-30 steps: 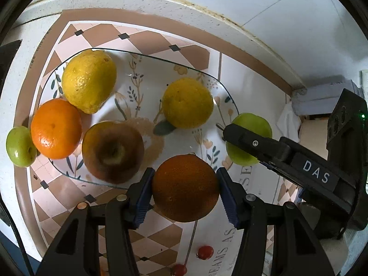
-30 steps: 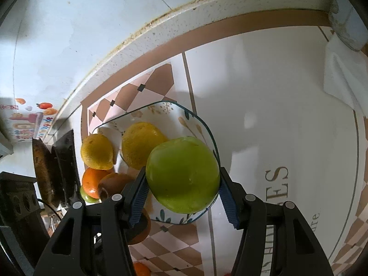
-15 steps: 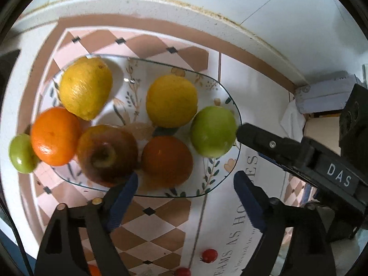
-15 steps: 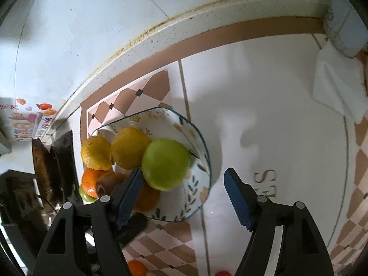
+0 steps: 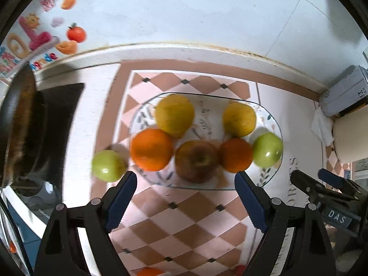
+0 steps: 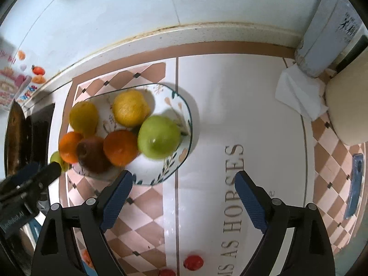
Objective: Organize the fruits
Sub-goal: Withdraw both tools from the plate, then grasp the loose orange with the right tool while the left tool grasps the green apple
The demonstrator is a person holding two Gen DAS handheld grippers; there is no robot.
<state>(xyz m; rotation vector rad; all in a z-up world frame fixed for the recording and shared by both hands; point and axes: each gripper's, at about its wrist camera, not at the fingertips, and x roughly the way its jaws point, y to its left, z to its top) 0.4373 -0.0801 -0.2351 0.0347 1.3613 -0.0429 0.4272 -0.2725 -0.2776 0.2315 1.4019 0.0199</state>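
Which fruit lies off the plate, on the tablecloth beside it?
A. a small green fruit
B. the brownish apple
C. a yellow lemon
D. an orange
A: the small green fruit sits on the tablecloth just outside the left rim of the plate in the left wrist view, while the other six fruits, the brownish apple among them, lie inside the rim.

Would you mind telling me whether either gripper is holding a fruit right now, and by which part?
Neither holds anything: the left gripper and right gripper have just been opening, with nothing between them.
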